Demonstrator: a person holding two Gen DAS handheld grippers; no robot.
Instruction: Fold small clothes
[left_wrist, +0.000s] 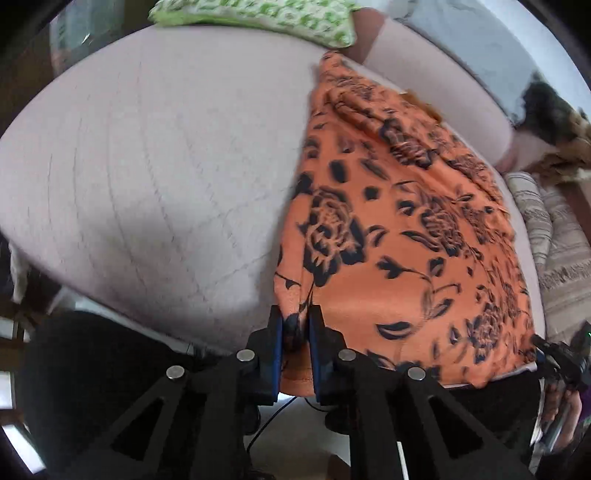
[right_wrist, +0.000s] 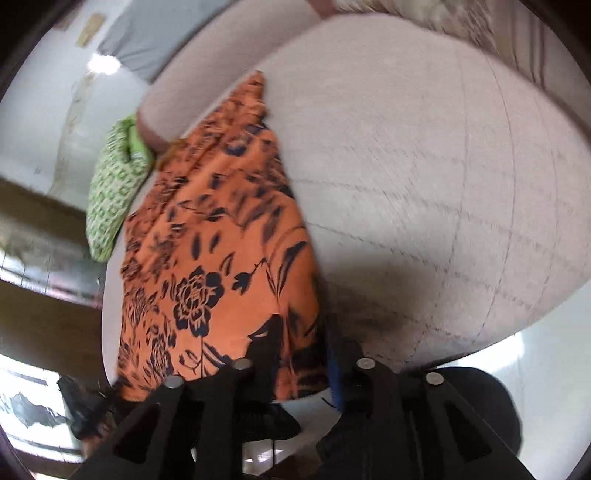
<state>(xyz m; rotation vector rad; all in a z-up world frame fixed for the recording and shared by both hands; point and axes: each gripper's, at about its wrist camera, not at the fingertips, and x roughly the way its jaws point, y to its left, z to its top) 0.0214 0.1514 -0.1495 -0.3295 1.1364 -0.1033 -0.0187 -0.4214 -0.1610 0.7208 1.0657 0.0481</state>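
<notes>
Both the left gripper (left_wrist: 295, 328) and right gripper (right_wrist: 299, 354) are gripping the orange flowered cloth's (left_wrist: 399, 229) near edge in clenched jaws over the pale cushion (left_wrist: 147, 166).

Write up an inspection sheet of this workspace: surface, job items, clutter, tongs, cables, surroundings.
Surface: pale quilted cushion, mostly bare.
Job's things: orange floral garment spread on the cushion, its near edge lifted.
Clutter: green patterned cloth at the far edge.
Tongs: left tongs shut on the garment's near corner; right tongs blurred, the garment's other corner between them.
Cables: thin dark cable below the left tongs.
Surroundings: patterned fabric beside the cushion.
</notes>
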